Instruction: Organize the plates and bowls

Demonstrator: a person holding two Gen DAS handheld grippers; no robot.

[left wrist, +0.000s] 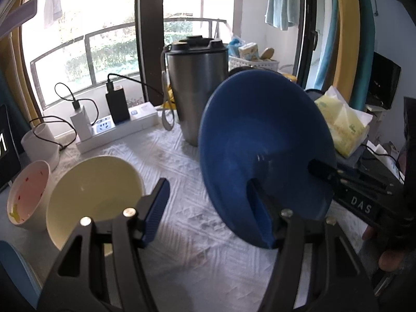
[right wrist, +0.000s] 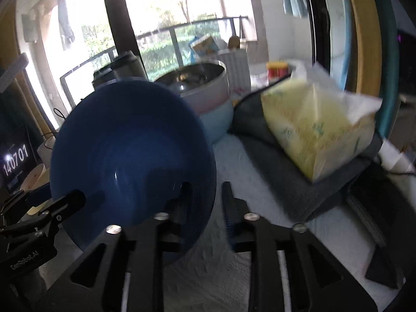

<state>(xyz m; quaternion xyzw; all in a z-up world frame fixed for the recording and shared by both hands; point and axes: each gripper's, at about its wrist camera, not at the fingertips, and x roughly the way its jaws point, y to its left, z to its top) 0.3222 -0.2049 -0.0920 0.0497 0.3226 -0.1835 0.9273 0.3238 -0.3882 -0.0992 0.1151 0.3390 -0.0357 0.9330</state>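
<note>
Centrally, blue bowl (left wrist: 262, 140) stands tilted on edge over the white-clothed surface (left wrist: 182, 171), empty. Right gripper (right wrist: 205, 202) fingers part-open astride its rim, pads apart. Left gripper (left wrist: 208, 208) part-open, holding nothing. Cream bowl (left wrist: 93, 195) empty; pink-lined bowl (left wrist: 28, 195) holds yellow scraps.

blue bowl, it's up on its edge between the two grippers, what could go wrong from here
1. The blue bowl stands tilted on edge, and the right gripper straddles its rim with open jaws, not pressing. It could tip or roll.
2. The steel tumbler stands close behind; a sliding bowl may knock it.
3. The left gripper is open, one finger beside the cream bowl, which it might bump.
</note>
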